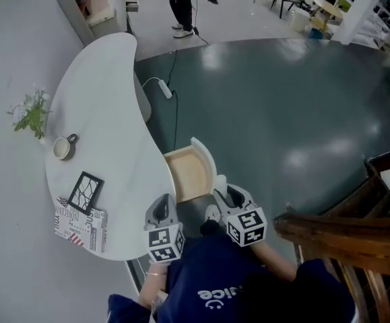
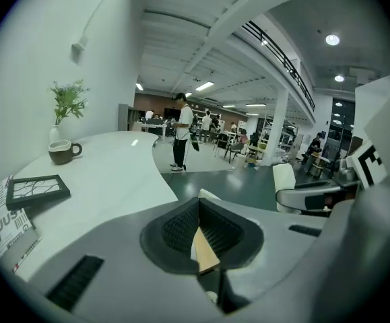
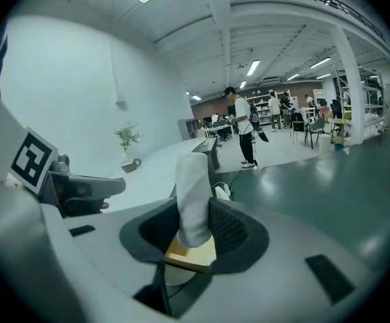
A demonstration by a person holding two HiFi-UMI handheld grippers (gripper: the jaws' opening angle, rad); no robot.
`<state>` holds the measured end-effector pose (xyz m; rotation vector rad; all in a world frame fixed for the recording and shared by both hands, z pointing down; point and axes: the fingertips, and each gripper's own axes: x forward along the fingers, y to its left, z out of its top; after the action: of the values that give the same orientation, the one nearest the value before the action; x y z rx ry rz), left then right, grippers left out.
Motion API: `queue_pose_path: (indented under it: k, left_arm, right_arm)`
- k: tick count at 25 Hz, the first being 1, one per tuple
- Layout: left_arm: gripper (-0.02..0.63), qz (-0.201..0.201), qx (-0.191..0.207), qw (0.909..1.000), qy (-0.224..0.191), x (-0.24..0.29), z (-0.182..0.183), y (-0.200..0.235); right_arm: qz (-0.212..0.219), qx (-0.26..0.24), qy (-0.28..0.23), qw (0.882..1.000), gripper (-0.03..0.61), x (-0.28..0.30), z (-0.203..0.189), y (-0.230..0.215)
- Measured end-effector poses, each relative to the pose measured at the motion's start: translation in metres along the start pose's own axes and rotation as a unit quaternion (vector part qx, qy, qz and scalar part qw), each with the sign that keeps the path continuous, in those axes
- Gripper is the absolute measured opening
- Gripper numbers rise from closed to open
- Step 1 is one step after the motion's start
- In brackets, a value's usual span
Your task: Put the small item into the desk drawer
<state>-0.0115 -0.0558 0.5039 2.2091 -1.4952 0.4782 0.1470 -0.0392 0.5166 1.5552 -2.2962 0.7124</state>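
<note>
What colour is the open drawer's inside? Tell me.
Pale wood tan, behind a white front. The drawer shows best in the head view.

L tool (image 1: pixel 162 206) jaws together, empty; R tool (image 1: pixel 221 190) clamped on small item (image 3: pixel 193 194); both tilted down.

Two grippers: left gripper (image 1: pixel 161 206), right gripper (image 1: pixel 219 188). One small white item (image 3: pixel 193 194) between the right fingers (image 3: pixel 232 231). One open drawer (image 1: pixel 188 173) just ahead of both, in one white desk (image 1: pixel 107 106). Left of the left fingers (image 2: pixel 178 231): one frame (image 1: pixel 85 192), one printed booklet (image 1: pixel 80 226), one mug (image 1: pixel 63 147), one plant (image 1: pixel 31 113). Far ahead: one power strip (image 1: pixel 166 88), one standing person (image 1: pixel 181 5). Right of the right fingers: one wooden chair (image 1: pixel 343 237).
</note>
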Motion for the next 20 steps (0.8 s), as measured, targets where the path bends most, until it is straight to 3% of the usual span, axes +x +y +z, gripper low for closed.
queue_pose_path:
  k: [13, 20]
  left_arm:
    - [0.005, 0.056, -0.042, 0.9975, -0.001, 0.012, 0.003, 0.014]
    - [0.005, 0.052, -0.023, 0.9984, 0.000, 0.017, 0.019, 0.028]
  right_arm:
    - [0.044, -0.019, 0.045, 0.998, 0.140, 0.028, 0.001, -0.012]
    - [0.035, -0.011, 0.051, 0.998, 0.140, 0.042, 0.009, -0.009]
